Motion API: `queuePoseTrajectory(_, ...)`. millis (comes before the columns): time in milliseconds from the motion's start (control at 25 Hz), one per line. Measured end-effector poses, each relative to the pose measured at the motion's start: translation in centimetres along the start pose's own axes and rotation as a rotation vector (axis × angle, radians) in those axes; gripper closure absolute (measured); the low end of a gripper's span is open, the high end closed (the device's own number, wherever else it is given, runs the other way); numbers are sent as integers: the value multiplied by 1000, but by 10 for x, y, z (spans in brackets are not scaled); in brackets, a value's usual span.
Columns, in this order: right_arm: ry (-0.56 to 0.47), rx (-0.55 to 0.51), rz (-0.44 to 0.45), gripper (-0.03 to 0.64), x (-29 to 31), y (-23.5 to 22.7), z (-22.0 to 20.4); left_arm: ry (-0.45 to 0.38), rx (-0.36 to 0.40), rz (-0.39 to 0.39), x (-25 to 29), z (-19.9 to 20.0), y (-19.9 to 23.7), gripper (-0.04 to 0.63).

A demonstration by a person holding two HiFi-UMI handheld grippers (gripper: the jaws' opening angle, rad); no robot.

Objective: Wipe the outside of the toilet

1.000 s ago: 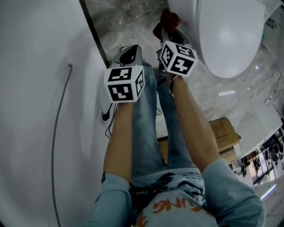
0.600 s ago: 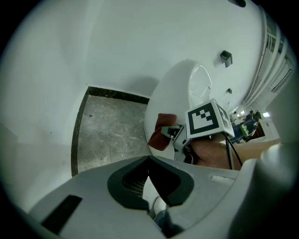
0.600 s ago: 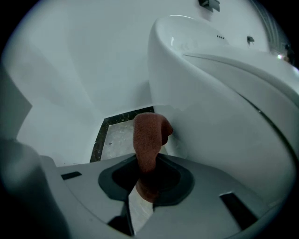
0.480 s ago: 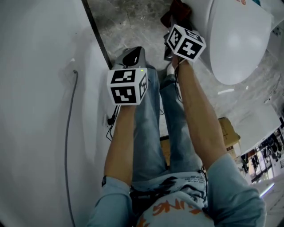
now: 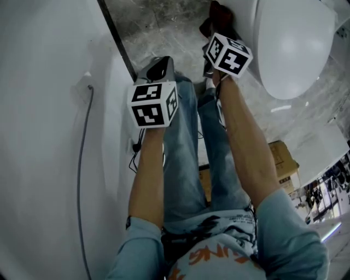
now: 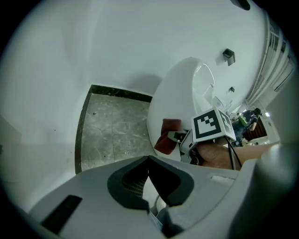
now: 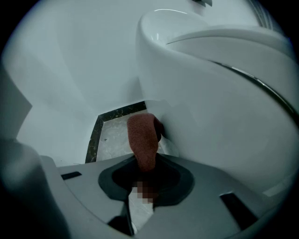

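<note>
The white toilet (image 5: 290, 49) fills the top right of the head view; its bowl side (image 7: 210, 107) looms close in the right gripper view. My right gripper (image 5: 214, 34) is shut on a dark red cloth (image 5: 219, 16), which is pressed against the lower side of the bowl near the floor. The cloth (image 7: 142, 137) sticks up out of the right gripper (image 7: 142, 173). My left gripper (image 5: 158, 68) hangs left of it over the floor, shut with nothing in it. In the left gripper view the left gripper (image 6: 149, 163) faces the toilet (image 6: 187, 93), the cloth (image 6: 166, 135) and the right gripper's cube.
A white wall (image 5: 49, 109) with a grey cable (image 5: 81, 164) runs down the left, edged by a dark skirting strip (image 5: 117, 38). Grey marble floor (image 5: 164, 27) lies between wall and toilet. A cardboard box (image 5: 281, 158) sits behind the person's legs.
The right gripper has carried the cloth farther up along the toilet's side. The left gripper has hardly shifted.
</note>
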State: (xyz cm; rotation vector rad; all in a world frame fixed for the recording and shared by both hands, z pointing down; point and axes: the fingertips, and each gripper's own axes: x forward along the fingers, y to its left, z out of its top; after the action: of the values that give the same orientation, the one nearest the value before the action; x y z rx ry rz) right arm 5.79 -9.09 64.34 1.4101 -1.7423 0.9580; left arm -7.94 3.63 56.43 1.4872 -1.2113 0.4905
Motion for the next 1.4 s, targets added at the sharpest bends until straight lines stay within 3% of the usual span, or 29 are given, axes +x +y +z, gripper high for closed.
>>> queuePoseTrajectory(400,27,2,7,541,-24,-19,-30,-2,27,-12,5,-5,-29,601)
queuePoseTrajectory(1040,61,76,13,541,-69,-76,-99,21,107,-24,16,-53,-94,601)
queuePoseTrajectory(1400,95,98,11,541,-95,-119,-131,30,116,-24,21,-81,-133,601)
